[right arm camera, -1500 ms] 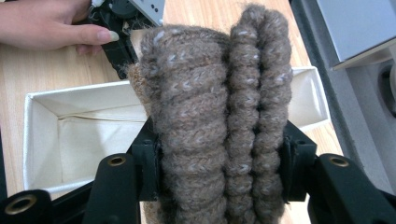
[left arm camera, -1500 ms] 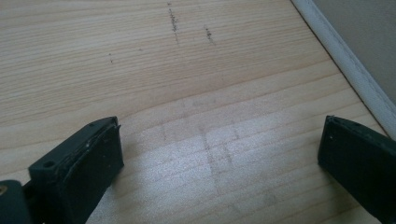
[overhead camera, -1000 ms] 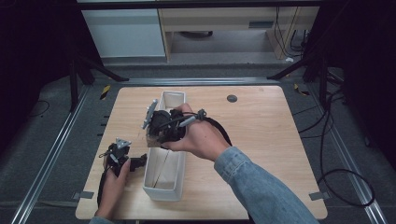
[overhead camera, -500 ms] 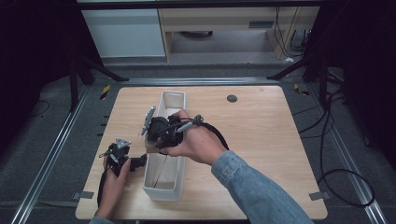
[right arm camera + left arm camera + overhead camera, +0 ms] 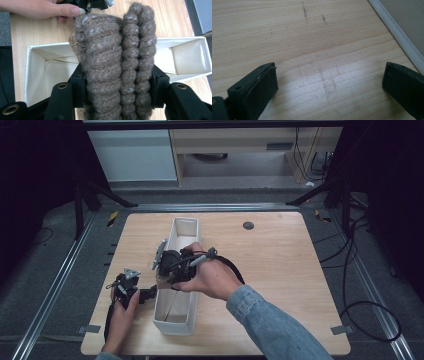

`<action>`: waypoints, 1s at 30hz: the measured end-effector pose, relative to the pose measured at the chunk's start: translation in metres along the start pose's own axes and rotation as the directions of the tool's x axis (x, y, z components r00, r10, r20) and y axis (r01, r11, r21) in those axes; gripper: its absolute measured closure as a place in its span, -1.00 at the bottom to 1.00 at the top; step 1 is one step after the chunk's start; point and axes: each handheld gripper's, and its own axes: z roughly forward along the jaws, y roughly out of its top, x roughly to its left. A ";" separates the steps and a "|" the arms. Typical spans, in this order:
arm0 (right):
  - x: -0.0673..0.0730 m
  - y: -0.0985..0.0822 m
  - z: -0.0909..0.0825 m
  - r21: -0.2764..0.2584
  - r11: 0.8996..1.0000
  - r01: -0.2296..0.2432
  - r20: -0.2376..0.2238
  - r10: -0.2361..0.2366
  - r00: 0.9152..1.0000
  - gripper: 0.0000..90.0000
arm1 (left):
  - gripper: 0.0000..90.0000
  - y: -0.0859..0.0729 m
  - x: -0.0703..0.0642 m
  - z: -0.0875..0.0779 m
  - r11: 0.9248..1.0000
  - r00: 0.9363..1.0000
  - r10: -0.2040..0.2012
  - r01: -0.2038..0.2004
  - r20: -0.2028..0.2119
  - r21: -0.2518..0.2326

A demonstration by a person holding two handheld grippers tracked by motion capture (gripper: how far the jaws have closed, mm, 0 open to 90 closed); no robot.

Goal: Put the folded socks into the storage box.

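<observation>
My right gripper (image 5: pixel 118 86) is shut on a thick roll of brown knitted wool (image 5: pixel 115 60), its pads pressing both sides of the roll. It hangs over the long white fabric box (image 5: pixel 35 72), whose inside looks bare. In the high view the right gripper (image 5: pixel 164 276) sits above the box's (image 5: pixel 183 225) left wall near its middle, and a bit of the wool (image 5: pixel 161 282) shows below it. My left gripper (image 5: pixel 146 294) rests low on the table just left of the box. Its jaws are open over bare wood (image 5: pixel 329 87), with the box wall (image 5: pixel 409 25) to its right.
The wooden table (image 5: pixel 280 270) has open surface right of the box. A small dark round disc (image 5: pixel 248 225) lies near the far edge. Black cables trail from both grippers. The left hand (image 5: pixel 37 8) lies beyond the box.
The right gripper with the wool roll has drifted slightly toward the near end of the box. The left gripper has stayed where it was.
</observation>
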 end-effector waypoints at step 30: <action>0.016 -0.010 0.009 0.001 1.000 -0.002 -0.036 0.002 0.999 0.03 | -1.00 0.000 0.000 0.000 1.000 1.000 -0.001 0.001 0.000 -0.001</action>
